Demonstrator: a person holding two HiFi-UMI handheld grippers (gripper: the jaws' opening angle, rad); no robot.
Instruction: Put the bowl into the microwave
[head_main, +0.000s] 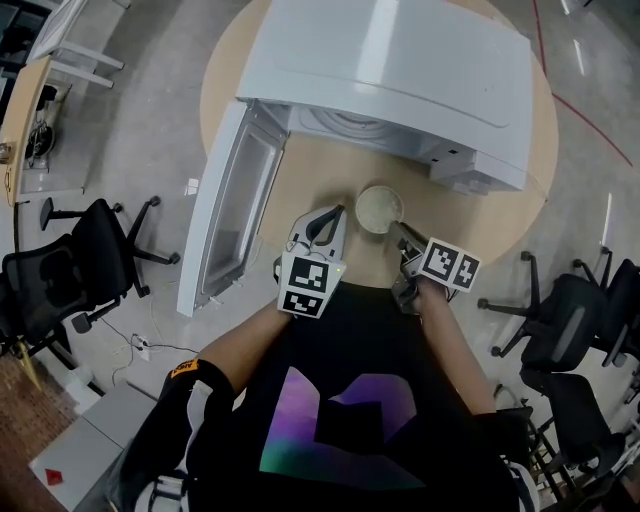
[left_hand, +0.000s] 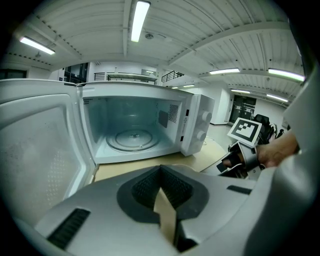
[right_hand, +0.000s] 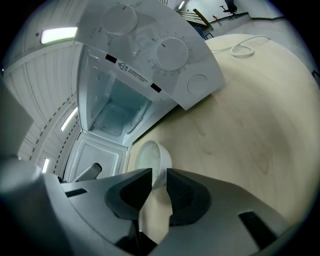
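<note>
Pinches the rim of the bowl (head_main: 380, 207) at its 5 o'clock edge with the right gripper (right_hand: 155, 174), jaws nipped onto the thin white wall. Holds the left gripper (left_hand: 160, 169) just beside the bowl at 8 o'clock, jaw tips pressed together on nothing. Places the bowl at the near part of the table (head_main: 330, 170), outside the microwave (head_main: 400, 80) and close to its front at 12 o'clock; cannot tell whether resting or just lifted. Shows the door (head_main: 230, 210) swung wide toward 9 o'clock, with a glass turntable (left_hand: 132, 139) on the cavity floor. Looks straight from the left gripper into that opening. Carries two dials (right_hand: 170, 50) on the panel at the cavity's 3 o'clock side. Has a looped white cable (right_hand: 242, 49) lying on the round, pale wood top past the dial side. Stands on a grey floor (head_main: 130, 130) with black office chairs (head_main: 85, 265) at 9 and 4 o'clock, under strip lights (left_hand: 140, 20) in a ribbed white ceiling.
</note>
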